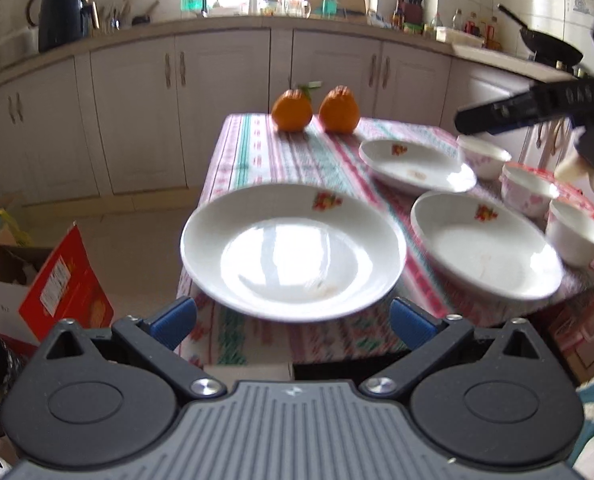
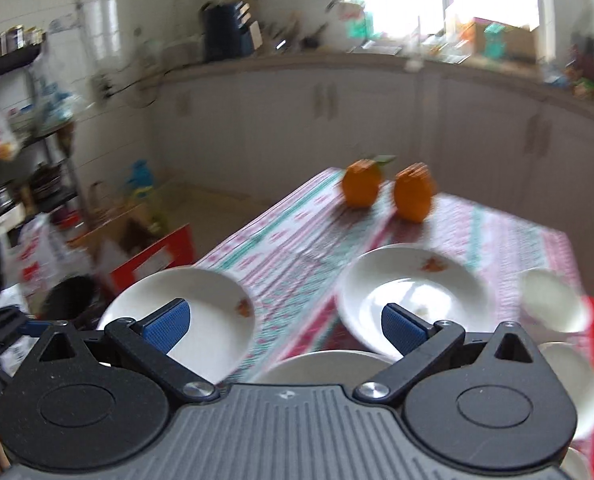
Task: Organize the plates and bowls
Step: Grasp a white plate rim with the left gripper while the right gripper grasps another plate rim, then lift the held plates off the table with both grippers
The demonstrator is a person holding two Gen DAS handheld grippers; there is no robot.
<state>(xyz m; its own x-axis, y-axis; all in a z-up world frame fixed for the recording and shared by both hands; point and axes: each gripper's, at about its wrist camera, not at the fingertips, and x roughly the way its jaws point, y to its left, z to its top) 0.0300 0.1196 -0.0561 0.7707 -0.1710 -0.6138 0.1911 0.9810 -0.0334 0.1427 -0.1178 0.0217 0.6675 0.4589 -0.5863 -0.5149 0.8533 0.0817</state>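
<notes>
Here the left gripper (image 1: pixel 293 322) stands with its ribbed blue pads (image 1: pixel 173 322) spread wide, holding nothing, just short of a glossy white plate (image 1: pixel 293 252) whose near edge overhangs the corner of the table (image 1: pixel 257 160). The right gripper (image 2: pixel 285 330) is likewise wide open and empty, above the dishes. The plate is shallow and round, with a small red-and-yellow flower print on its rim; two more plates (image 1: pixel 417 166) of the same pattern lie to its right, touching or overlapping (motion blur makes that hard to judge). Three small white bowls (image 1: pixel 531 192) line the right edge on what seems a red mat, the nearest partly cut off. The striped cloth is pink, green and white. Two knobbly oranges (image 1: pixel 315 110) sit at the far end.
</notes>
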